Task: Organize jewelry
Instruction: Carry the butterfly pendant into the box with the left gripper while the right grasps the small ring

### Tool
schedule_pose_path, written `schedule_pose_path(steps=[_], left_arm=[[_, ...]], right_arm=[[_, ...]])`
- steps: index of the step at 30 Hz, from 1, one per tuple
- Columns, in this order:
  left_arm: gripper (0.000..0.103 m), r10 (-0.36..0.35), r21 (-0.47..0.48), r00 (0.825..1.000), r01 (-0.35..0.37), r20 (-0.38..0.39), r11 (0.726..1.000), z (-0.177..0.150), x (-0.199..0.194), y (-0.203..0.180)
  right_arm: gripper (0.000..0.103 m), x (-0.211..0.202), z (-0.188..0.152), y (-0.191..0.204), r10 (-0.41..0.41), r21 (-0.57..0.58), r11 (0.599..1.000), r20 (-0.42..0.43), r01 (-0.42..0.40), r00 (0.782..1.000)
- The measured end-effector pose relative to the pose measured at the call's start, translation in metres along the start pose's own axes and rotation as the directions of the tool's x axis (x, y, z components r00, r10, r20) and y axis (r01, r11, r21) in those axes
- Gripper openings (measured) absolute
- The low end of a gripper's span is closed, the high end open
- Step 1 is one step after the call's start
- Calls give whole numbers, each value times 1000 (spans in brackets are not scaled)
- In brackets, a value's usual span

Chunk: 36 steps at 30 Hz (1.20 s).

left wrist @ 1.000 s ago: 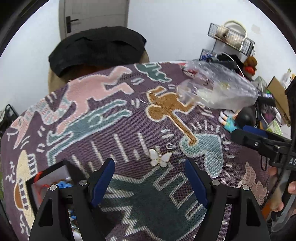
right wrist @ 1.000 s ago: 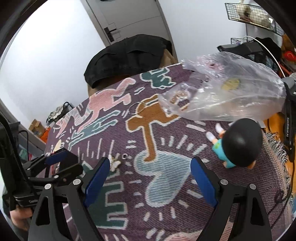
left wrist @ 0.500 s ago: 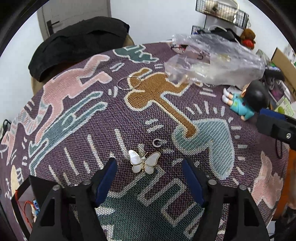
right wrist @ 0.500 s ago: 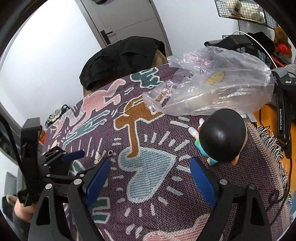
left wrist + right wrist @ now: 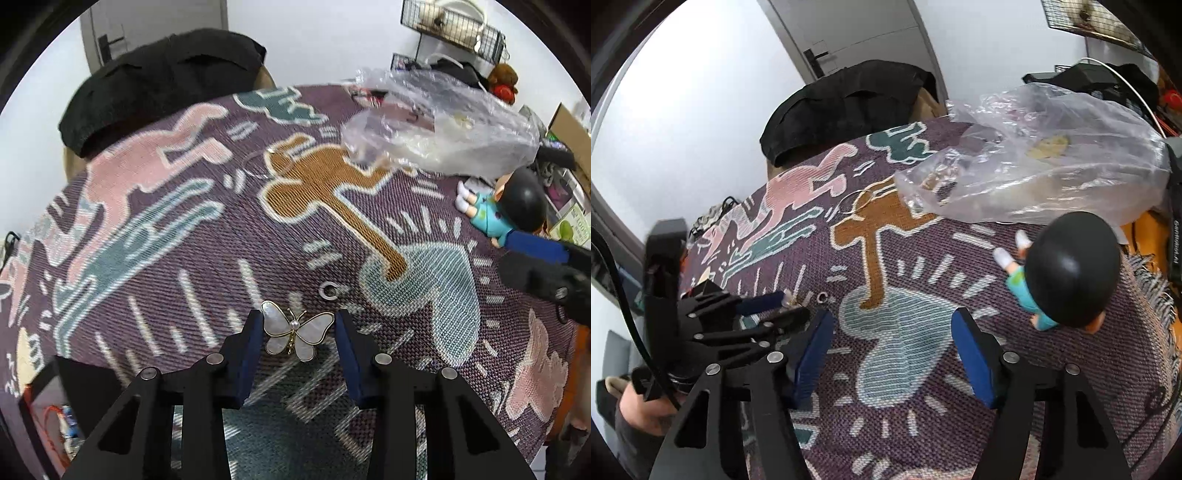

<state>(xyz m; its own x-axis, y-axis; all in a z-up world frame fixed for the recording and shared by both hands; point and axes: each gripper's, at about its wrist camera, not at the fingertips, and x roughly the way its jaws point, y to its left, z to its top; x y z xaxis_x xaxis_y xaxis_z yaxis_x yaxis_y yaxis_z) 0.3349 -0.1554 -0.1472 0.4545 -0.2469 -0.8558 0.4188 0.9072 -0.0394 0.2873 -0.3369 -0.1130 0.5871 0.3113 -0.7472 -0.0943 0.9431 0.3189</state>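
Purple woven blanket [image 5: 229, 266] is carrying a butterfly brooch [image 5: 295, 332] between the narrowed left gripper [image 5: 298, 334] pads, right gripper [image 5: 892, 354] hovering wide near the doll [image 5: 1067, 273].

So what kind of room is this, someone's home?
Most likely a lived-in room at home, perhaps a bedroom: a door, a table under a woven patterned blanket, wire wall baskets with a stuffed toy, and a cartoon doll lying about.

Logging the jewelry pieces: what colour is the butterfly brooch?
Pearly white wings with gold edging, on the butterfly brooch; clearest in the left wrist view.
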Motion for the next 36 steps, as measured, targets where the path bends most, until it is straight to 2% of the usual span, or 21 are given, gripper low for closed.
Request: schedule_pose_path(steps=[10, 19, 21, 23, 28, 33, 36], left_arm=[[41, 32, -58, 996, -27, 82, 998, 0, -43, 30], [41, 66, -125, 990, -50, 124, 991, -11, -72, 61], [41, 73, -141, 988, -54, 135, 989, -14, -80, 68], [41, 81, -153, 986, -59, 143, 986, -18, -87, 74], [41, 101, -186, 983, -72, 154, 980, -28, -101, 92], [41, 119, -220, 980, -83, 159, 972, -39, -110, 108], [41, 128, -244, 978, -86, 163, 966, -47, -116, 118]], right_arm=[[62, 19, 4, 32, 20, -100, 995, -29, -23, 999], [56, 48, 5, 60, 11, -232, 972, -78, -29, 997], [46, 57, 4, 67, 9, -262, 965, -97, -34, 995], [41, 67, 3, 74, -3, -290, 956, -116, -31, 993], [41, 81, 2, 83, -27, -330, 944, -128, -17, 991], [32, 93, 3, 92, -47, -361, 932, -142, -7, 989], [31, 100, 2, 95, -60, -371, 929, -150, 0, 987]])
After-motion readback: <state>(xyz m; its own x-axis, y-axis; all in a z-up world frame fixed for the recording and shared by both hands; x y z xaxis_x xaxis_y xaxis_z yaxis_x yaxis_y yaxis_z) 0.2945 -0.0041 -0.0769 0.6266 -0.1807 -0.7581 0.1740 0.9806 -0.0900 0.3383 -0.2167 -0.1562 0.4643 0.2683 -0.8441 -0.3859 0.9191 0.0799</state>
